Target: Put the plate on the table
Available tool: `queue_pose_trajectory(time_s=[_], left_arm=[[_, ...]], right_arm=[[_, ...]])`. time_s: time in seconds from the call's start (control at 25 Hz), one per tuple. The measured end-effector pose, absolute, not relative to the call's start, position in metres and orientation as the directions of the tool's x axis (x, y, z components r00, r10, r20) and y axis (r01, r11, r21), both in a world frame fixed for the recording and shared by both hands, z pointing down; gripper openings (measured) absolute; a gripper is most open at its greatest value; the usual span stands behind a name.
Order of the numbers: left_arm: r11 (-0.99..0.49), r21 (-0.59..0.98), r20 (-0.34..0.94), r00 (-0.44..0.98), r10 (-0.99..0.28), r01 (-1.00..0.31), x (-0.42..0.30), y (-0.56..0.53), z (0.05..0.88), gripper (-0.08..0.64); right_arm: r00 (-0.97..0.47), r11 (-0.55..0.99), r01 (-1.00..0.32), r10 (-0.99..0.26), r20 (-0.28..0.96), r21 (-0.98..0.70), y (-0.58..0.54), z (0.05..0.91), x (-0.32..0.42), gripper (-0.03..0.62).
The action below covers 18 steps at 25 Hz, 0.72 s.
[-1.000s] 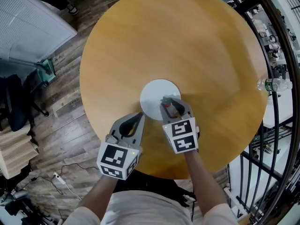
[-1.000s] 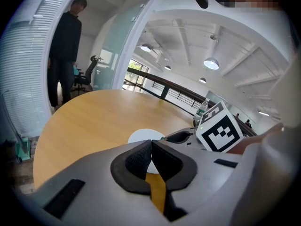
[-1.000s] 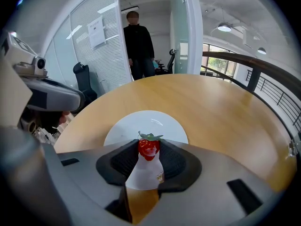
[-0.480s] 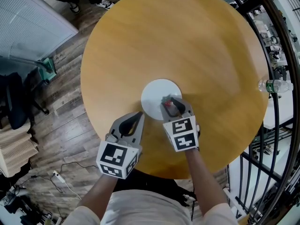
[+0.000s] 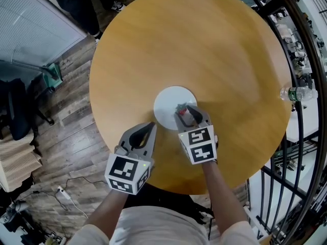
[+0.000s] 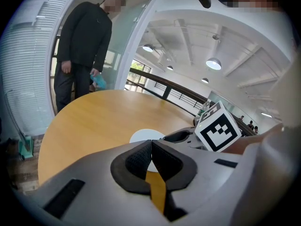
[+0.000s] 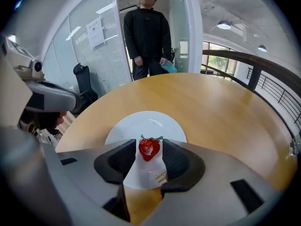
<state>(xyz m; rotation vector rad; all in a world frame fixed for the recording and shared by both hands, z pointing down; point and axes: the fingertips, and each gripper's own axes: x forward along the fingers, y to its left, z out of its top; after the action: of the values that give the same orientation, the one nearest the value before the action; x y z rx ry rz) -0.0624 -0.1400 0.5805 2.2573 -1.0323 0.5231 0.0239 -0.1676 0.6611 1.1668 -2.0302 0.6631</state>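
The right gripper (image 5: pixel 184 109) has just been spreading its jaws, and a person in dark clothes (image 5: pixel 82 6) has stepped in at the top left. Head view: the white plate (image 5: pixel 171 100) lies flat on the round wooden table (image 5: pixel 214 45), toward its near edge. Left gripper view: the left gripper (image 6: pixel 151 144) is closed on nothing, with the plate just beyond it. Right gripper view: the jaws stand apart, with a strawberry (image 7: pixel 149 148) between their tips, over the plate.
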Motion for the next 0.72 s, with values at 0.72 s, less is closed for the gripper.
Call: queue_pose_trajectory(time_s=[0.72], left_arm=[[-0.564,0.290,0.521,0.622,-0.584,-0.773,-0.070,-0.088,0.503,0.023]], right_arm=[[-0.421,0.460,-0.878,-0.610,0.671,-0.133,-0.101,0.545,0.033,0.184]])
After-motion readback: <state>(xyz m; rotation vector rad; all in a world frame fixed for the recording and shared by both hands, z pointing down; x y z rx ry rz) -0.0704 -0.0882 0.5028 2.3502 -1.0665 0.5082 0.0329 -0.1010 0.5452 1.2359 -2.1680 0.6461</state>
